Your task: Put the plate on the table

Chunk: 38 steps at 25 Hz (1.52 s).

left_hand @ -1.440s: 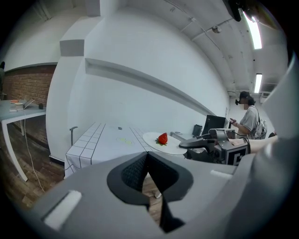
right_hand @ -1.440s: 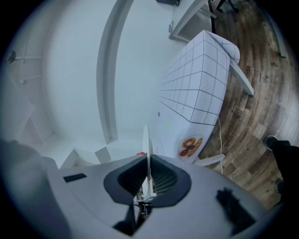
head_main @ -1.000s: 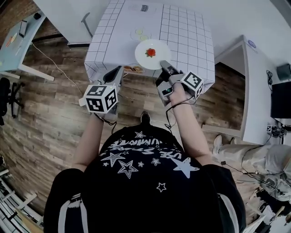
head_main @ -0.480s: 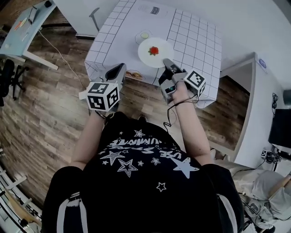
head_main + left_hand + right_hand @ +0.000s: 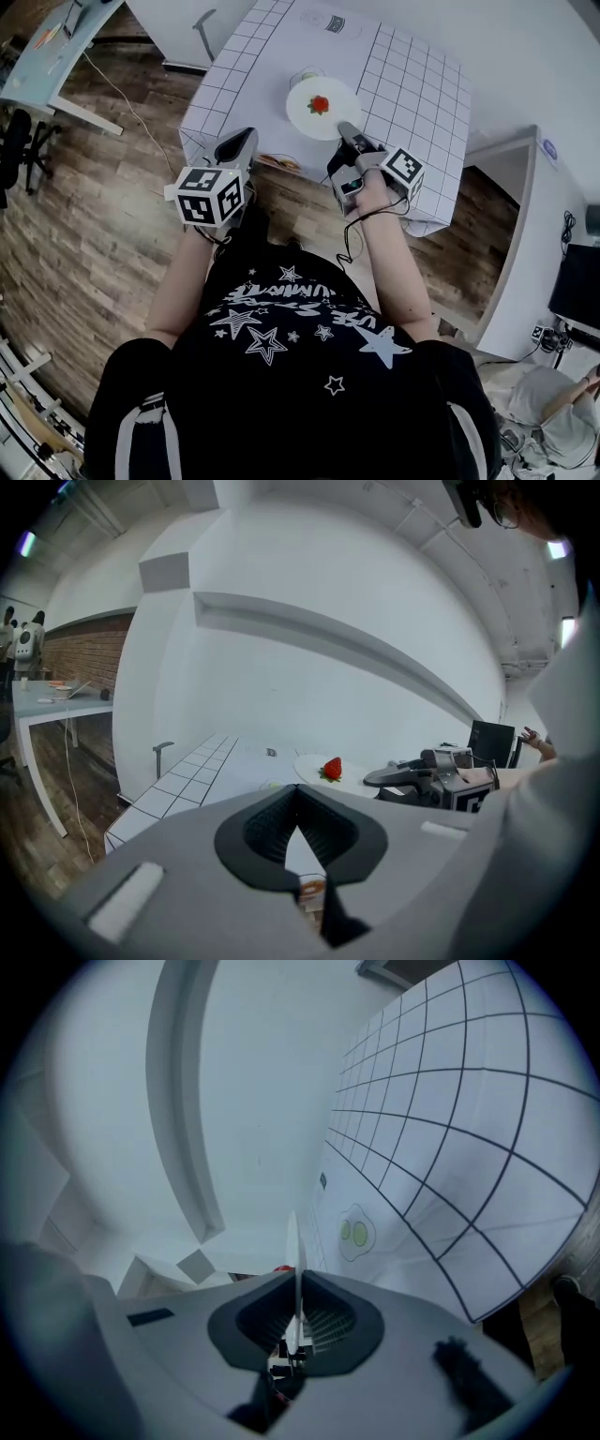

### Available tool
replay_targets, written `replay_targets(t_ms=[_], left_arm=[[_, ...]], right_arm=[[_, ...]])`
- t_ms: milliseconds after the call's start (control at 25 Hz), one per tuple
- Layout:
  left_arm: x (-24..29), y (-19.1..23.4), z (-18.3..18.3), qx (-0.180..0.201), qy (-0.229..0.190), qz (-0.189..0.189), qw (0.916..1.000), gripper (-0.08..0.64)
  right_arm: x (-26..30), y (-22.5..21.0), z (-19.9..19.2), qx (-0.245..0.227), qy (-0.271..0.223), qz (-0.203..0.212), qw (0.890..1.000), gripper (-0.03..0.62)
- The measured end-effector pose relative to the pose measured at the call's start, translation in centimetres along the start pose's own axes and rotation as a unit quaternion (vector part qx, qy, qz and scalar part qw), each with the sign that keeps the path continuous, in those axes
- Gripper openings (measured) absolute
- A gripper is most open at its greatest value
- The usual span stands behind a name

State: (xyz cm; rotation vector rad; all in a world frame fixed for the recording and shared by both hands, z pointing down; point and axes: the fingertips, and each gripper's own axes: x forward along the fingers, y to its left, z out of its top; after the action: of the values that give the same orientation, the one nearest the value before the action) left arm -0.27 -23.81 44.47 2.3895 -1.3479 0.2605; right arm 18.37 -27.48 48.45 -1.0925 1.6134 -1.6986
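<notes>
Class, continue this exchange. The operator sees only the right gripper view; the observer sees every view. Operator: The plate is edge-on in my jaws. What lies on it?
Observer: One strawberry, near the middle of the plate.
Operator: Where's the left hand-held gripper?
Observer: By the table's near edge, jaws together, empty.
Operator: Anything else there?
Observer: A small dish, between it and the right hand-held gripper.

We wore a black T-shirt (image 5: 300,356) printed with white stars and lettering. Our grey left gripper (image 5: 239,141) and right gripper (image 5: 345,127) each carried a black-and-white marker cube (image 5: 208,195); a black cable (image 5: 349,236) hung from the right.
</notes>
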Motion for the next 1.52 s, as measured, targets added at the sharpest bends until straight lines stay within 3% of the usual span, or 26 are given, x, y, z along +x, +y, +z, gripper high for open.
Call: replay_targets(t_ms=[320, 760, 1120, 1520], left_arm=[[4.5, 5.9, 3.7, -0.007, 0.002, -0.021, 0.9997, 0.009], [8.3, 16.2, 7.1, -0.015, -0.007, 0.002, 0.9999, 0.009], [8.9, 24.2, 7.6, -0.032, 0.002, 0.025, 0.9992, 0.009], [10.2, 29.3, 7.2, -0.031, 0.027, 0.009, 0.9991, 0.009]], right_arm=[[6.8, 2.2, 1.1, -0.016, -0.005, -0.011, 1.000, 0.021], [19.4, 4.1, -2.2, -0.019, 0.050, 0.013, 0.998, 0.021], [27.1, 2.9, -5.7, -0.028, 0.084, -0.003, 0.996, 0.021], [31.4, -0.6, -8.3, -0.029, 0.094, -0.035, 0.995, 0.021]])
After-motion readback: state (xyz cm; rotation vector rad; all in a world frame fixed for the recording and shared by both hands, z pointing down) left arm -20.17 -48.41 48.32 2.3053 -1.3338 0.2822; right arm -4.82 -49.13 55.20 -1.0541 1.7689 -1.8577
